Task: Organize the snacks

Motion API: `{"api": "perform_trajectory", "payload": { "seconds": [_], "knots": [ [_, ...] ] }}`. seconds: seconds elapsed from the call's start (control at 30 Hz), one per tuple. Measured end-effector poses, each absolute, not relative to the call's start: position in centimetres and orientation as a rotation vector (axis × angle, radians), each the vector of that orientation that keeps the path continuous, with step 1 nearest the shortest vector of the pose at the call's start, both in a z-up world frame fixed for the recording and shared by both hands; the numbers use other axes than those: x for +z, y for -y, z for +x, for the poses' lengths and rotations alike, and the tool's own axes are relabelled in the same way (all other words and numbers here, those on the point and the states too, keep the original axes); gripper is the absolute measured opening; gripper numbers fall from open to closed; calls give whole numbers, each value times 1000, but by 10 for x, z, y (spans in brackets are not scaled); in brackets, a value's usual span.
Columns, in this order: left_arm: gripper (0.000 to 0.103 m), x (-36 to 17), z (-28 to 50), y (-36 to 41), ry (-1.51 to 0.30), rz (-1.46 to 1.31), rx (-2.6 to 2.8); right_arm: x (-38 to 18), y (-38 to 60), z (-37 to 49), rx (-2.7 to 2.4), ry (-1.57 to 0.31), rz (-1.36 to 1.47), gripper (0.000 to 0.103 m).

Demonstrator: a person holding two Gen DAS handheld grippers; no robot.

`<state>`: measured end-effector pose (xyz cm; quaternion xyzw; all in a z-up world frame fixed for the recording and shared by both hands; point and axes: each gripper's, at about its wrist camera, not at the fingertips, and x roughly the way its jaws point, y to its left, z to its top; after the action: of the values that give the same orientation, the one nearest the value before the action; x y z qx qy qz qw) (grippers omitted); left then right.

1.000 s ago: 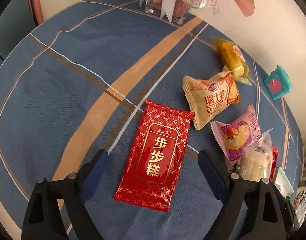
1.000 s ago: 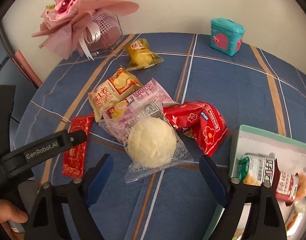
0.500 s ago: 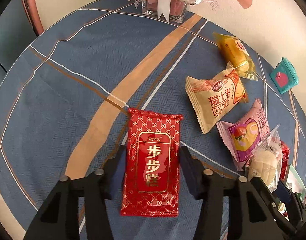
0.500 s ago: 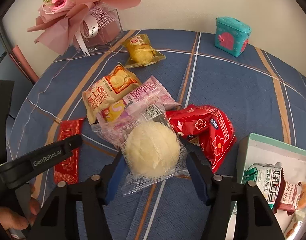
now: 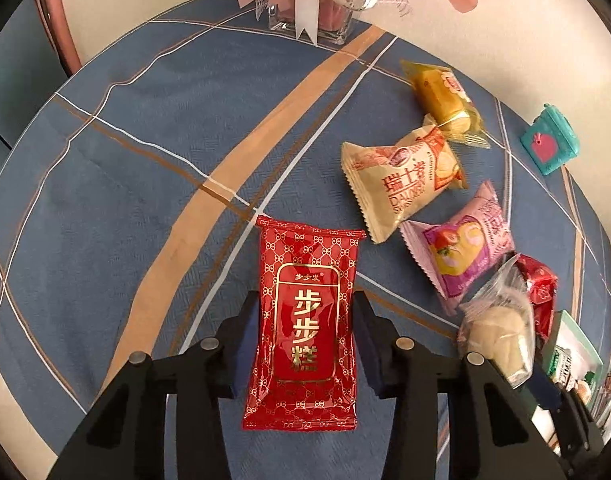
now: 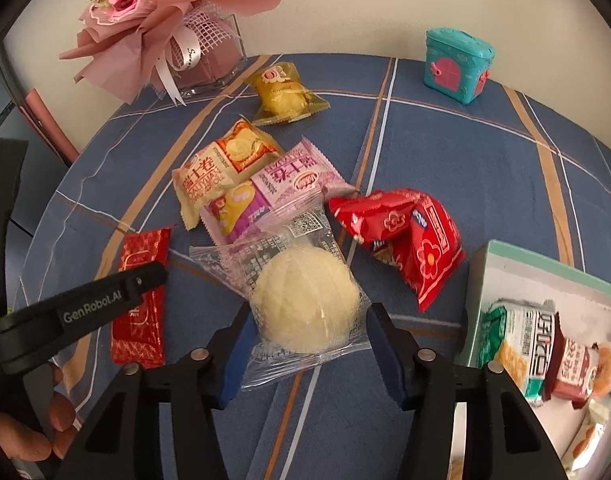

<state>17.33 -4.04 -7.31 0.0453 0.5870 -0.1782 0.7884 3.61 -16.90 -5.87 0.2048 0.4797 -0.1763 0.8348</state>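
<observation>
A red packet with gold lettering (image 5: 305,248) lies flat on the blue striped tablecloth (image 5: 125,200). My left gripper (image 5: 305,300) straddles its lower half; the jaws are closing and both pads touch its long edges. In the right wrist view a clear packet holding a pale round bun (image 6: 305,296) sits between the pads of my right gripper (image 6: 309,314). Those jaws are closing too and press on the wrapper's sides. The same red packet (image 6: 143,252) shows at the left there, partly hidden by one of the left gripper's fingers (image 6: 105,300).
Beyond the bun lie a pink packet (image 6: 273,192), a cream packet (image 6: 221,168), a yellow packet (image 6: 283,94) and a red flowered packet (image 6: 409,236). A pale green box (image 6: 477,300) with several snacks stands at right. A teal toy box (image 6: 457,64) and a bouquet (image 6: 165,28) stand at the back.
Both grippers' jaws have come in from wide apart to the sides of their packets. The red packet has straightened between the left jaws. Neither packet has left the cloth.
</observation>
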Motion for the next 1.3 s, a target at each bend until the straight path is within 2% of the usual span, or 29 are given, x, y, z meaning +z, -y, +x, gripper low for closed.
{"api": "perform_trajectory", "payload": {
  "seconds": [1.3],
  "knots": [
    [46,6,91,67,-1142,99,-525,-6,182,-60,-467,-958,574,59]
  ]
}}
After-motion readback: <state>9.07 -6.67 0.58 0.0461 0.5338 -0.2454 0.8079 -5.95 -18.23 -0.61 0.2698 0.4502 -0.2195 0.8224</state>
